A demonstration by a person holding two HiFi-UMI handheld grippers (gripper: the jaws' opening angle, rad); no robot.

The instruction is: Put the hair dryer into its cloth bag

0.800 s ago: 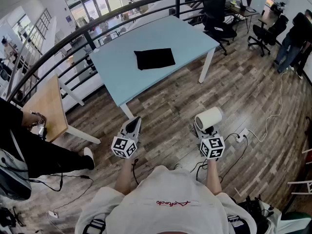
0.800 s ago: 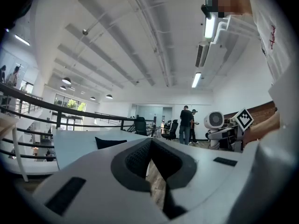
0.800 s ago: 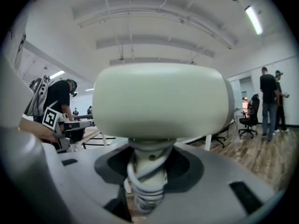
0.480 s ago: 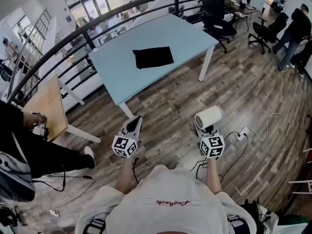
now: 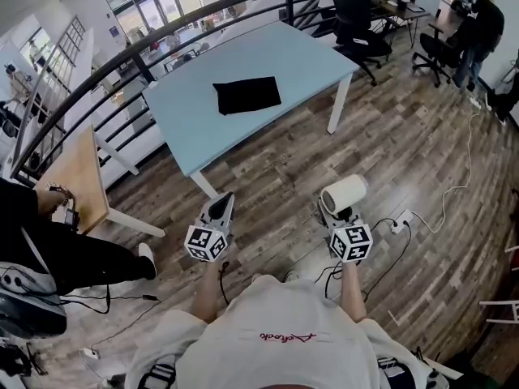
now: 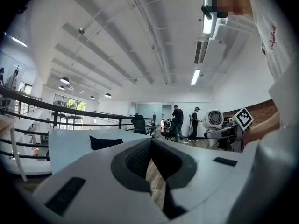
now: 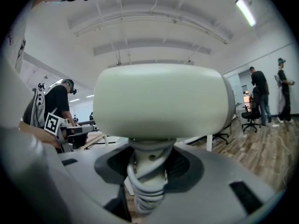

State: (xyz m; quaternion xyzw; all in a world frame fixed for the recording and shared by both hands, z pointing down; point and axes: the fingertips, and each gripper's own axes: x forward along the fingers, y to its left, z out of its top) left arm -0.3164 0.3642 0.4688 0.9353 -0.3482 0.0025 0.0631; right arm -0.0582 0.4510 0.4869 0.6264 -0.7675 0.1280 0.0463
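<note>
Held forward: right gripper clamped on hair dryer (left gripper closed, empty).

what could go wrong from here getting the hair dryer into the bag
The right gripper holds the hair dryer by its cord-wrapped handle, with the bulky head above; it might tilt or slip. The bag lies flat on the table, so its mouth may not open unless the shut left gripper lifts it.

We count one cream-white plastic hair dryer, one flat black cloth bag, one pale-blue table, two grey grippers (left gripper, right gripper).
</note>
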